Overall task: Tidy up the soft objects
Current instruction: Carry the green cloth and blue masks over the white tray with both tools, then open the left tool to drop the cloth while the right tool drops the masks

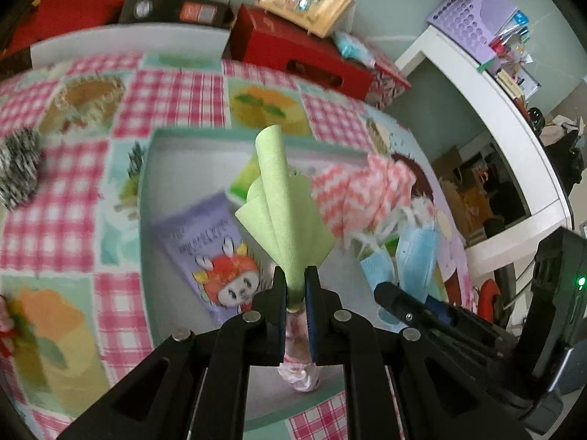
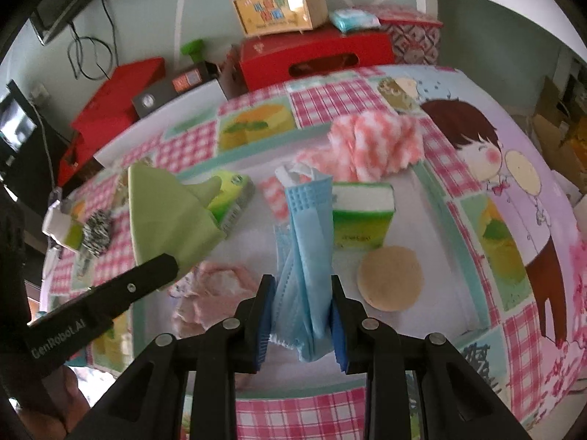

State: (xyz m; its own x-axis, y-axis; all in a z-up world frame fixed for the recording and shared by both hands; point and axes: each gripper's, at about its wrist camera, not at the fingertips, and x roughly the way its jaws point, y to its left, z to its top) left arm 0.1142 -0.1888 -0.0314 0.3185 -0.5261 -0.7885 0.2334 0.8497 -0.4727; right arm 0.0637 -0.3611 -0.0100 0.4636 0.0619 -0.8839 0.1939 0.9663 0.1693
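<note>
Now, far left on the tabletop [image 1: 66,190], on its pink checked cloth, we note a black-and-white fuzzy ball [image 1: 18,172], apart from the tray. Our left gripper [image 1: 295,288] has its jaws drawn narrow on a folded green cloth [image 1: 282,212]; the cloth stands up from the jaws and fans out above the tray [image 1: 146,190]. Seen from the right wrist, the same green cloth [image 2: 168,216] hangs over the tray's left end, with the left gripper [image 2: 172,267] reaching in from the lower left.

Inside the tray, left to right in the right wrist view: a crumpled pale pink cloth [image 2: 212,293] near the front, a green tissue packet [image 2: 234,198] partly behind the green cloth, a second green packet [image 2: 361,216], and a round tan sponge [image 2: 390,278] just in front of that packet. A pink-and-white zigzag cloth [image 2: 374,143] is bunched at the tray's back rim. A purple pouch [image 1: 209,253] with a cartoon face lies flat in the tray, seen from the left wrist.

Our right gripper [image 2: 302,315] has its jaws closed on a blue face mask [image 2: 306,242], which stands between them with its ear loops at the top, over the tray's middle. Red boxes [image 2: 315,55] sit beyond the tabletop.
</note>
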